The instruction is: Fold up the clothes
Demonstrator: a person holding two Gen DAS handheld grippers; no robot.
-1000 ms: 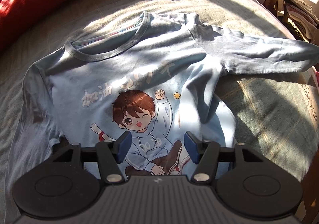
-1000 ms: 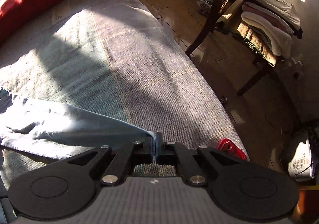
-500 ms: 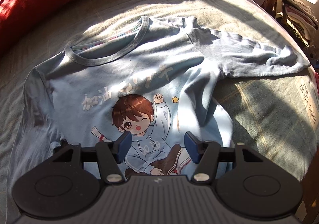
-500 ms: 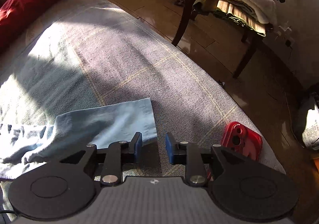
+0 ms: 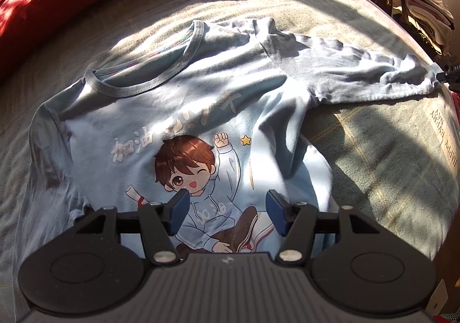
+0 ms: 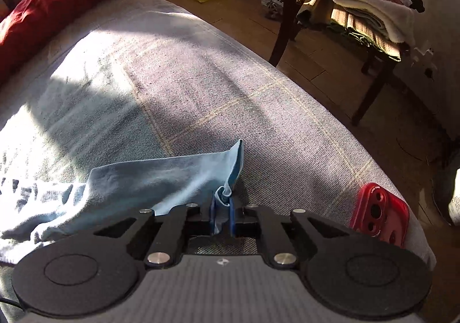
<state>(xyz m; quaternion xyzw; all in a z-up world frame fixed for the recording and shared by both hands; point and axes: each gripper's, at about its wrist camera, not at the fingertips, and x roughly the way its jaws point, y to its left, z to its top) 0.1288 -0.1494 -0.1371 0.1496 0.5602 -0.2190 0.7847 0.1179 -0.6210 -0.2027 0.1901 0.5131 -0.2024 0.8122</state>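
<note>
Shirt (image 5: 178, 110) printed "加油"; bedcover (image 5: 373, 150) reads "HAPPY EVERY DAY".

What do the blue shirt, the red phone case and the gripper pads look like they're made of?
Shirt: soft matte knit, probably cotton; it creases, and its collar is ribbed. Phone case: glossy red, likely plastic or silicone; it catches highlights. Pads: smooth blue, perhaps rubber, on black, apparently plastic, fingers.
</note>
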